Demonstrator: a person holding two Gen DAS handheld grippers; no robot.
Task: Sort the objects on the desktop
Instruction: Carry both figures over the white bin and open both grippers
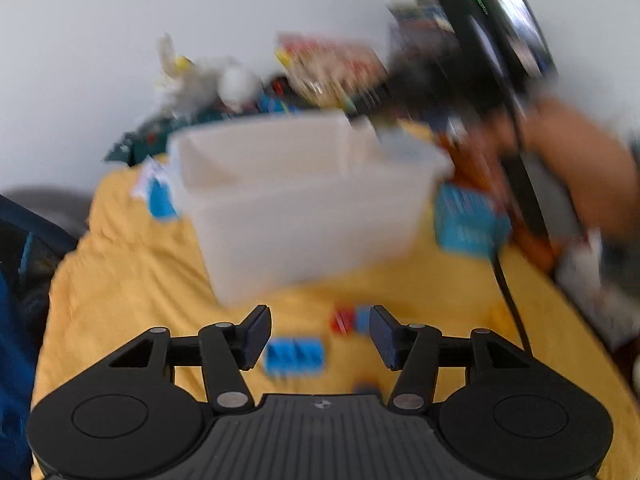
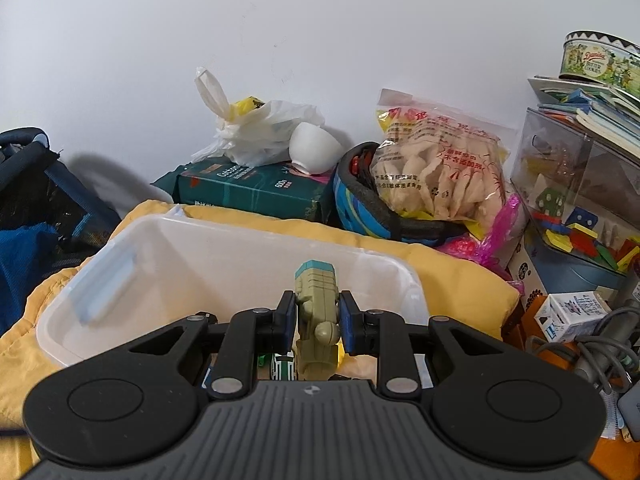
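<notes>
In the right wrist view my right gripper [image 2: 316, 300] is shut on an olive-green toy figure with a teal top [image 2: 316, 280], which stands upright between the pads at the near rim of a translucent white bin [image 2: 224, 248]. The left wrist view is blurred. There my left gripper [image 1: 320, 320] is open, with nothing between its fingers, low over a yellow cloth [image 1: 140, 300]. On the cloth below the jaws lie a blue block [image 1: 295, 356] and a small red and blue piece [image 1: 350, 320]. The white bin [image 1: 300, 208] stands just beyond them.
Clutter lines the wall: a green tissue pack [image 2: 248, 188], a white plastic bag [image 2: 260, 132], a snack bag [image 2: 440, 168] in a blue helmet [image 2: 360, 208], and a clear box of coloured blocks [image 2: 576, 200]. A person's arm [image 1: 580, 168] is at right, above a blue box [image 1: 468, 220].
</notes>
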